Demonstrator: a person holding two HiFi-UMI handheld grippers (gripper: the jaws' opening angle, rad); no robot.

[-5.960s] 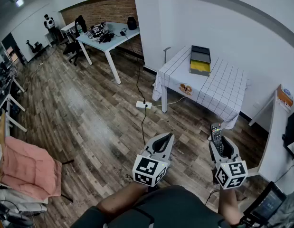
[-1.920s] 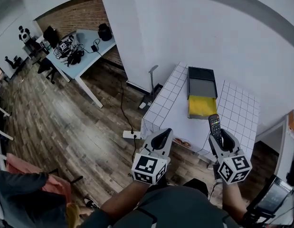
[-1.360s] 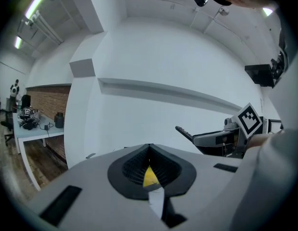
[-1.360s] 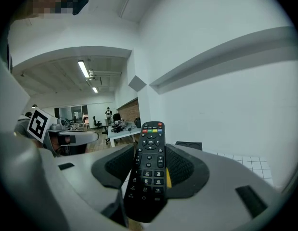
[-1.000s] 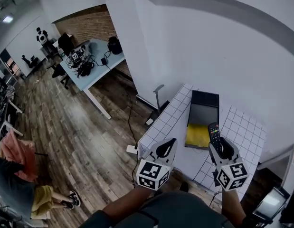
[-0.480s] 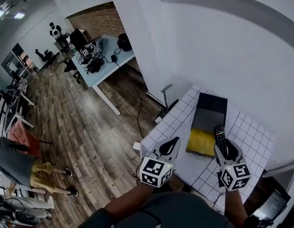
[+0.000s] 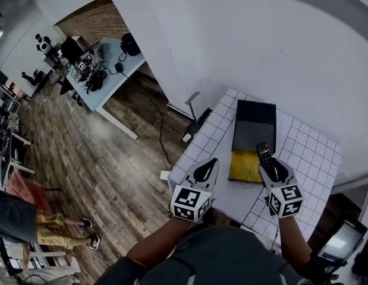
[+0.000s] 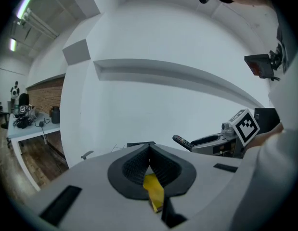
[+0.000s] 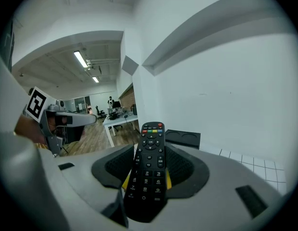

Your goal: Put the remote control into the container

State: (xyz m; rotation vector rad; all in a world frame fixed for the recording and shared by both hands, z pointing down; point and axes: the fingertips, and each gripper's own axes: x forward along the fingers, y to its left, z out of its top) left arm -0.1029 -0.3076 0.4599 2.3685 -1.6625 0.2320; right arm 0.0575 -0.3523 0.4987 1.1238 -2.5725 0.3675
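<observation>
Between the right claw (image 7: 269, 162) jaws the remote control (image 7: 263, 154) sits clamped, over the near end of the container (image 7: 255, 121) on the surface (image 7: 310, 154); left claw (image 7: 208, 165) closed, empty; drop-in not yet done.

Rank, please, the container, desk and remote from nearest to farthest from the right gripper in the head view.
1. Remote: clamped between the right gripper jaws.
2. Container: just beyond, slightly left.
3. Desk: across the room, upper left.
</observation>
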